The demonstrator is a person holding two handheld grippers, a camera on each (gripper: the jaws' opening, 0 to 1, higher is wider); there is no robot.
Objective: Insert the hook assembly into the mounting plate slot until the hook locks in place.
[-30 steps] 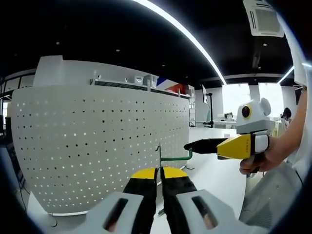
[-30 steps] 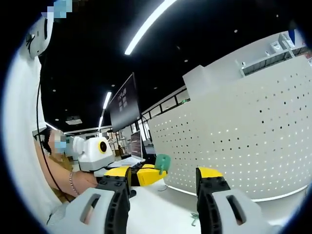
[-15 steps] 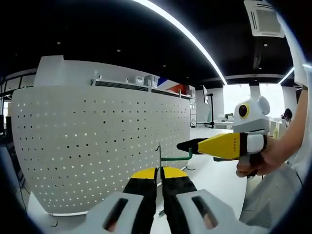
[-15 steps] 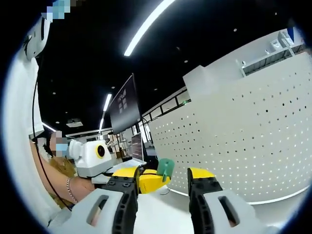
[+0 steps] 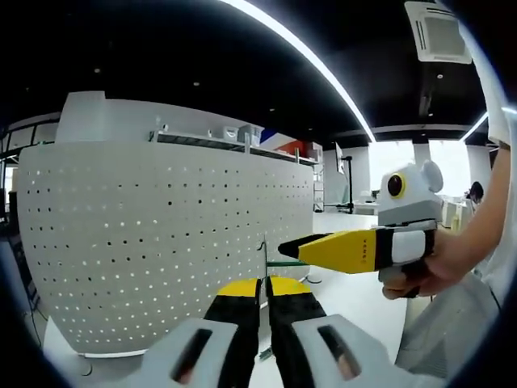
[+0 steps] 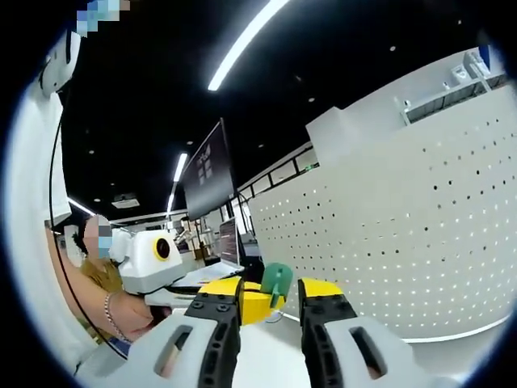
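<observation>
The place looked like an open-plan office or lab. A dark ceiling (image 5: pixel 202 56) carried long light strips (image 5: pixel 323 69) and a ceiling air-conditioning unit (image 5: pixel 436 32). A white pegboard (image 5: pixel 161 242) stood upright on a white bench (image 5: pixel 355 295), with a shelf (image 5: pixel 218 141) of small items behind it. Monitors (image 6: pixel 206 174) stood on desks further back, and bright windows (image 5: pixel 396 158) closed the far end of the room.

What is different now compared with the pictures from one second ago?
The right gripper has moved in toward the green hook, and its jaws have narrowed around the hook's green end; contact is unclear. The left gripper stays shut on the hook's metal rod. The white pegboard has not changed.
</observation>
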